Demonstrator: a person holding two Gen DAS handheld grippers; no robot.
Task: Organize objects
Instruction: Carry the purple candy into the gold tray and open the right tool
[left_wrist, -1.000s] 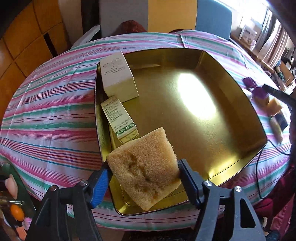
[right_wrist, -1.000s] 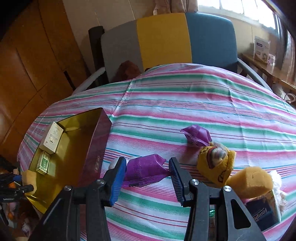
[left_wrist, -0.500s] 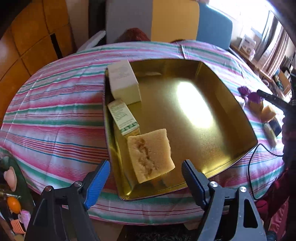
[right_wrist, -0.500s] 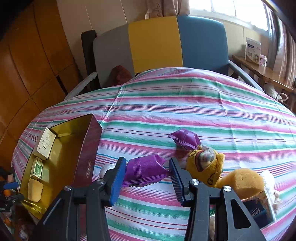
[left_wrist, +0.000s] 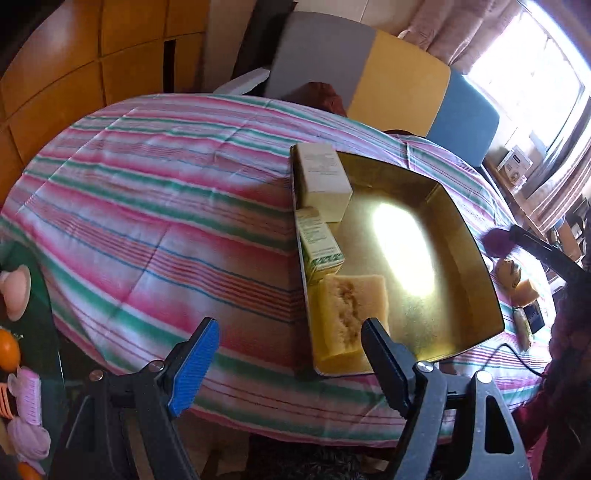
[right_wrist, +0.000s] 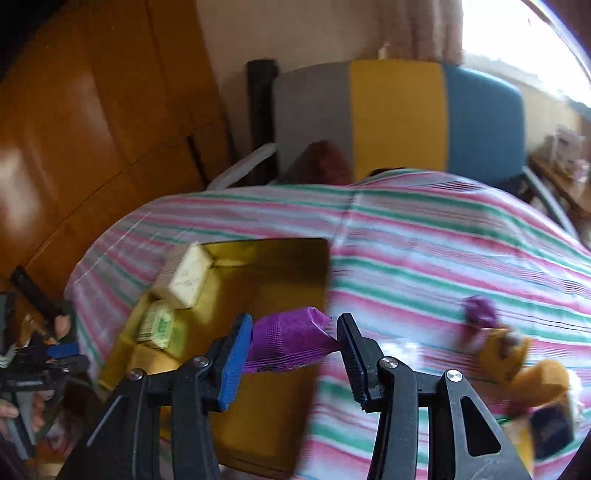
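Observation:
A gold tin tray (left_wrist: 476, 266) lies on the striped tablecloth (left_wrist: 155, 206). In it, along its left wall, are a large white box (left_wrist: 323, 181), a small green-printed box (left_wrist: 319, 240) and a yellow sponge (left_wrist: 352, 314). My left gripper (left_wrist: 290, 354) is open and empty, just before the tray's near left corner. My right gripper (right_wrist: 291, 350) is shut on a purple wrapped packet (right_wrist: 288, 341) and holds it above the tray (right_wrist: 258, 398). The boxes also show there, the white one (right_wrist: 186, 275) and the green one (right_wrist: 157, 325).
Right of the tray lie another purple packet (right_wrist: 480, 314), a yellow soft toy (right_wrist: 506, 354), a yellow sponge (right_wrist: 546, 380) and a dark packet (right_wrist: 550, 428). A grey, yellow and blue chair (right_wrist: 399, 118) stands behind the table. Small toys (left_wrist: 16, 291) lie at the far left.
My left gripper let go of the sponge in the tray and drew back to the left. My right gripper carried the purple packet left, from the cloth to over the tray.

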